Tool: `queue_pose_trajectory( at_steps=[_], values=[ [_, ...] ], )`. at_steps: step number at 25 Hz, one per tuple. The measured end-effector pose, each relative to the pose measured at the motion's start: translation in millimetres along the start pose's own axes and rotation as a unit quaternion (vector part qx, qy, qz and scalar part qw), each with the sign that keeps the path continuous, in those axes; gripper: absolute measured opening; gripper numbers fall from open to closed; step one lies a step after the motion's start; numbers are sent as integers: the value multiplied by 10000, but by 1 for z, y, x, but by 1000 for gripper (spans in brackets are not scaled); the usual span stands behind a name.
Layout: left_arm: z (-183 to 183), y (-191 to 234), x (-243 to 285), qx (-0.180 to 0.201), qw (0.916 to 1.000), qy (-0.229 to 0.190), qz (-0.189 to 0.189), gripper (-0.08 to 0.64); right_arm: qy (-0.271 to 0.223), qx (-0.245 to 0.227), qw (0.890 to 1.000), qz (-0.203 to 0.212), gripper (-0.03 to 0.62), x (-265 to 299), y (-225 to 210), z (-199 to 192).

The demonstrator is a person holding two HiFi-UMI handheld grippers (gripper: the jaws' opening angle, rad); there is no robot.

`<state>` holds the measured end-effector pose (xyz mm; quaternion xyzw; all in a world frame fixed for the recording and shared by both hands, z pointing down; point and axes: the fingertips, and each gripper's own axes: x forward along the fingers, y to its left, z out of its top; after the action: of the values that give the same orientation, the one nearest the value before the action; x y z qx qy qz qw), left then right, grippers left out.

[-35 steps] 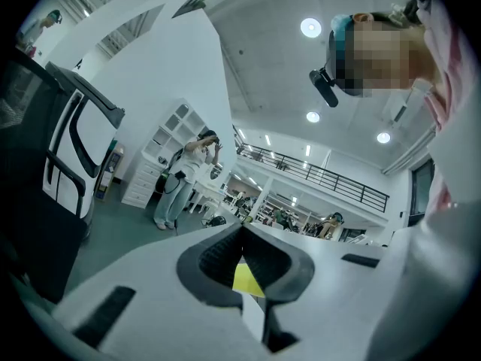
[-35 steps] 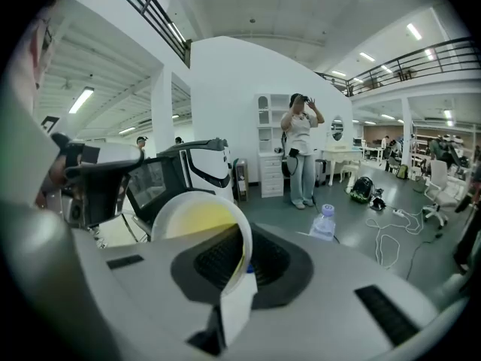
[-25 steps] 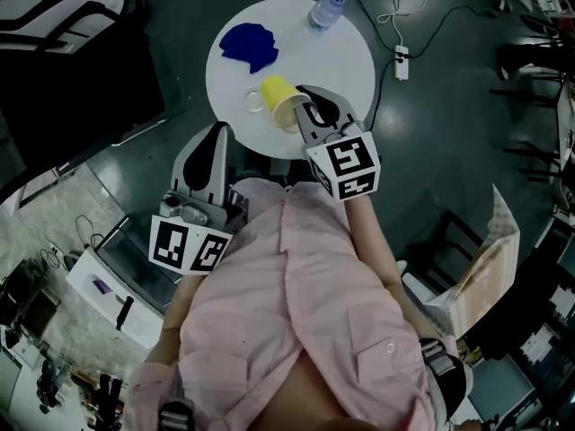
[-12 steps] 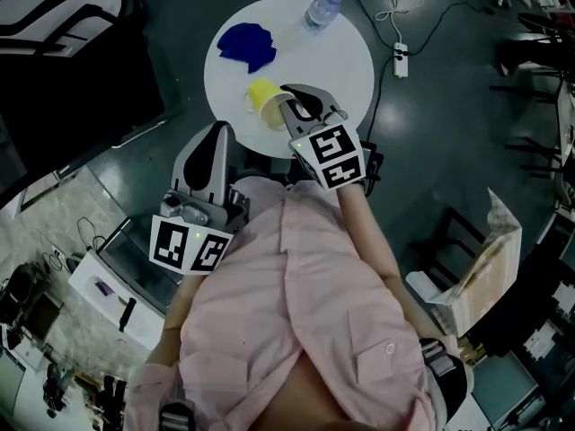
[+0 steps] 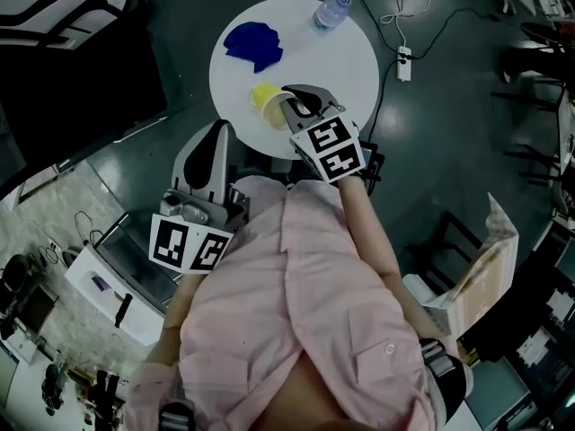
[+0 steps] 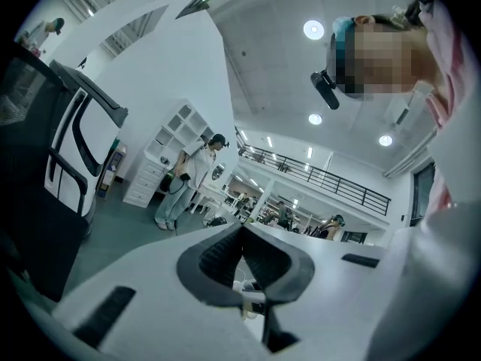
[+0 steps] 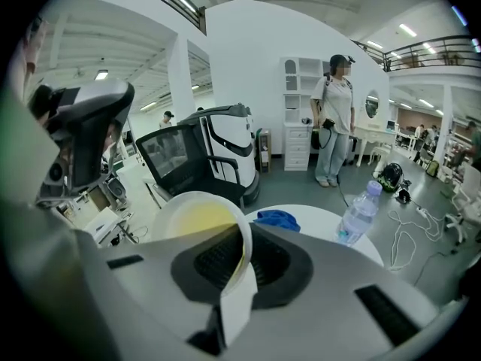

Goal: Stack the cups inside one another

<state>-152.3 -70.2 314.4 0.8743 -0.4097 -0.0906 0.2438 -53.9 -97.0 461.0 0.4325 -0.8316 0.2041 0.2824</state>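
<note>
Two grippers, one cup to count. Clamping that single yellow cup [image 5: 263,97] by its rim with the right gripper [image 5: 286,104], wall pinched between the jaws, mouth tipping back toward the holder, over the near part of the one round white table [image 5: 346,57]. Keeping the left gripper [image 6: 242,230] clenched on nothing, back beside the torso and off the table. Also lying on the tabletop: one blue cloth [image 5: 253,43] at the far left, one water bottle [image 5: 329,12] at the far edge, well apart.
</note>
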Motion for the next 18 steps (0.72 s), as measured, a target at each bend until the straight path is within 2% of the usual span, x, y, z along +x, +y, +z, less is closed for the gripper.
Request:
queue_pose_trajectory(
  at_steps=[18],
  values=[
    [6, 14, -4, -8, 9998, -47, 178, 9, 406, -133, 9988, 237, 37, 29, 4, -11]
  ],
)
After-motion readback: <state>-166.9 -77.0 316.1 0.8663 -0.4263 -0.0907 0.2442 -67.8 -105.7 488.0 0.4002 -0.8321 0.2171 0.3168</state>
